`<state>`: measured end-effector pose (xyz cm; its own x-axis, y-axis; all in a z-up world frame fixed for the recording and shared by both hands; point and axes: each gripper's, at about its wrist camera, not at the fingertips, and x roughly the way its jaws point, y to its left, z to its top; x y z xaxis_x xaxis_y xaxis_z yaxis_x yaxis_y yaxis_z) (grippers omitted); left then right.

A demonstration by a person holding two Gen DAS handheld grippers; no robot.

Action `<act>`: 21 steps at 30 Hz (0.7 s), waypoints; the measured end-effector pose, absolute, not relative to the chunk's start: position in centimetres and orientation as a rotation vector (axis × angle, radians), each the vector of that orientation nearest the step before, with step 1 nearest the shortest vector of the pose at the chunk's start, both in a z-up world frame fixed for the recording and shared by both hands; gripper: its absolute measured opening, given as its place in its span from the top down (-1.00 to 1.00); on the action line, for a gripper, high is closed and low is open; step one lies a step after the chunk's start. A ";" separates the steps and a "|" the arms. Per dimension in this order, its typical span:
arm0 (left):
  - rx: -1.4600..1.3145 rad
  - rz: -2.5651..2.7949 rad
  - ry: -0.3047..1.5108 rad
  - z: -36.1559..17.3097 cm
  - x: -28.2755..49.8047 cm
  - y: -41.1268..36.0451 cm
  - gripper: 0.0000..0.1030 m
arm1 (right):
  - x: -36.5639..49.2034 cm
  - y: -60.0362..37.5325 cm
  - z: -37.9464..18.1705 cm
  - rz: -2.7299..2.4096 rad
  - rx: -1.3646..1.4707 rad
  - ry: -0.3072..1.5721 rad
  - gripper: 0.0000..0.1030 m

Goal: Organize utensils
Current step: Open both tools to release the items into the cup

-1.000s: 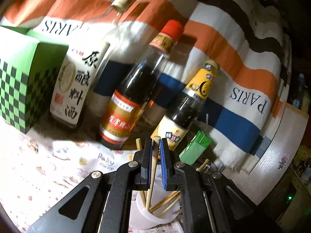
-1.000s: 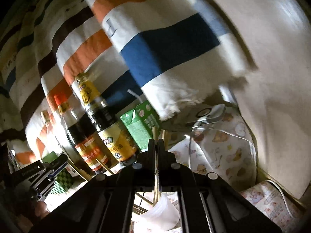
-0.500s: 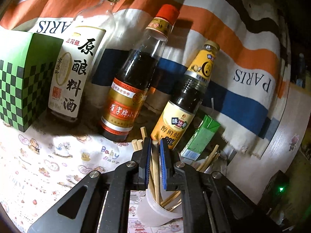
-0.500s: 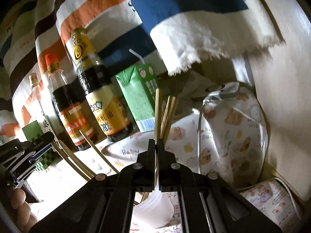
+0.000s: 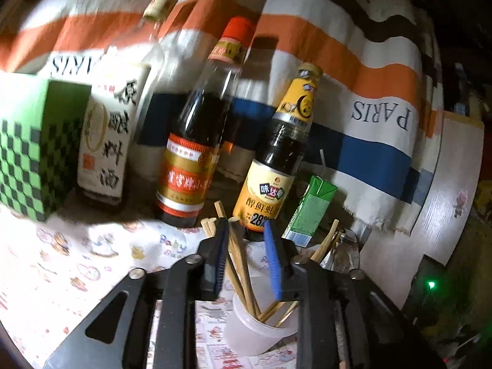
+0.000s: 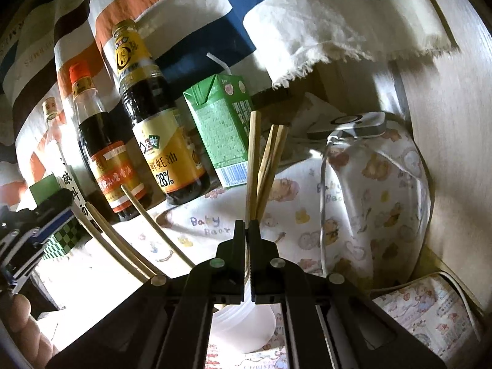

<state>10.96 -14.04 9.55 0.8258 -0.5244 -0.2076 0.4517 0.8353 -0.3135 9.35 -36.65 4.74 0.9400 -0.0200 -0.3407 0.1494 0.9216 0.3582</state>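
The left tool (image 5: 246, 256) stands partly open above a small translucent white plastic cup (image 5: 256, 330) on the bench with the baby-print cloth (image 5: 77, 264); its jaws have just been opening, and the light wooden chopsticks (image 5: 241, 264) between its blue pads (image 5: 273, 261) lean close against the left pad, free of the right one, their lower ends inside the cup; more chopsticks lean out to the right side of the cup.

The right tool (image 6: 247, 230) is closed tight on one upright wooden chopstick (image 6: 253, 160); two other chopsticks (image 6: 272, 160) rise just beside it, and the cup (image 6: 243, 326) shows below the jaws; in this view the left tool (image 6: 46, 224) is at the left edge, with the fingers of a hand (image 6: 21, 323) under it.

Behind the cup stand three bottles in a row: a clear bottle with a white label (image 5: 107, 141), a dark sauce bottle with a red cap (image 5: 196, 141), and a dark oyster sauce bottle with a yellow label (image 5: 276, 166); a small green drink carton (image 5: 310, 212) is just beside the last one; a green checkered box (image 5: 30, 150) stands at the far left; a striped towel with the word PARIS (image 5: 353, 92) hangs behind all of them.
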 end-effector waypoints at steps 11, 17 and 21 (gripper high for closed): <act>-0.263 -0.485 0.325 8.6 8.8 -9.8 -0.05 | 9.0 -36.4 4.4 -0.062 0.399 0.365 0.96; -0.307 -0.440 0.439 6.4 8.3 -6.4 -0.09 | 8.9 -36.1 4.4 -0.044 0.386 0.387 0.93; -0.368 -0.431 0.460 5.9 6.9 -3.8 -0.17 | 8.4 -35.7 4.7 -0.057 0.357 0.369 0.92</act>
<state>6.93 -3.78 5.86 0.8100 -0.4747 -0.3444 0.3131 0.8465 -0.4306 8.38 -35.74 4.73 0.9317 0.0103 -0.3631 0.1186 0.9362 0.3308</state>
